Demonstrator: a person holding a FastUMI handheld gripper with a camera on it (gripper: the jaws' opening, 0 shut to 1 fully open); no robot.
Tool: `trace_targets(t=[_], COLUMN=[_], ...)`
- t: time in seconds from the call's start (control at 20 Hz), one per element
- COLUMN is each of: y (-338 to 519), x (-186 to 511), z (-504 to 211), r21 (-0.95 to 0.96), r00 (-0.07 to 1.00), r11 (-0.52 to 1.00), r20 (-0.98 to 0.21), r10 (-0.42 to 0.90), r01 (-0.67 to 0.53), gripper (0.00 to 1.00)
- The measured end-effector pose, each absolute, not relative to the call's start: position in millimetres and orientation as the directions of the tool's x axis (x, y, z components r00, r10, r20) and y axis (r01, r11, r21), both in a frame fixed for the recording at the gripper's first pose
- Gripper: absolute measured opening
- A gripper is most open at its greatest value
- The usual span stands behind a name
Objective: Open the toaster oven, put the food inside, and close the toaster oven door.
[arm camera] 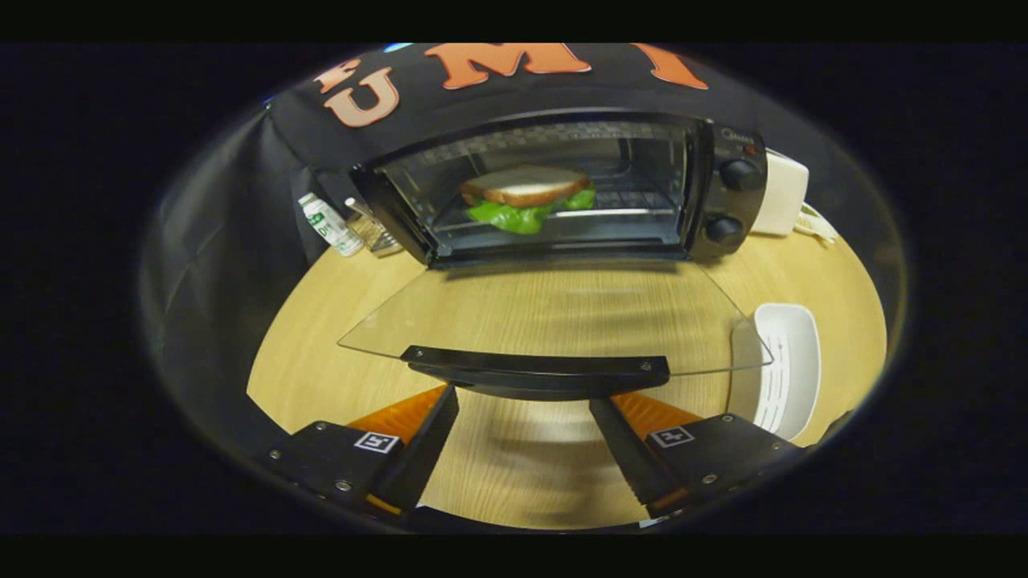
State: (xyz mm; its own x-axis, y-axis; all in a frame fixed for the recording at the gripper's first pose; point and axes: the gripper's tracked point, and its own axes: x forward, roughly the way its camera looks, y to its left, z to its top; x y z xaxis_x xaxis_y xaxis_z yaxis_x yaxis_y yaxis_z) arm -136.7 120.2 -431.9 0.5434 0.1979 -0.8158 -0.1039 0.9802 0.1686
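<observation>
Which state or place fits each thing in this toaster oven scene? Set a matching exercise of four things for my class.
Things:
1. sandwich
2. glass door
3. white dish
4. gripper

Descriptions:
A. folded down flat, open
B. on the table, right of the door
C. on the oven rack
D. open, fingers spread by the door's handle

Pairs: 1-C, 2-A, 3-B, 4-D
</observation>
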Motion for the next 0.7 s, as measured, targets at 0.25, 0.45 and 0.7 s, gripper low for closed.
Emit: trace_targets(t=[0.25, 0.45, 0.7], y=[106, 102, 105], x=[-72, -26, 5], z=[-397, -376, -357], r21=[0.158, 0.174, 0.166], r00=[0.632, 0.683, 0.709], r11=[0.985, 0.984, 0.986], r20=[-0.757, -0.715, -0.693], r10=[0.165, 0.147, 0.133], r01=[-0.067, -0.03, -0.023], gripper=[0.96, 0.96, 0.96])
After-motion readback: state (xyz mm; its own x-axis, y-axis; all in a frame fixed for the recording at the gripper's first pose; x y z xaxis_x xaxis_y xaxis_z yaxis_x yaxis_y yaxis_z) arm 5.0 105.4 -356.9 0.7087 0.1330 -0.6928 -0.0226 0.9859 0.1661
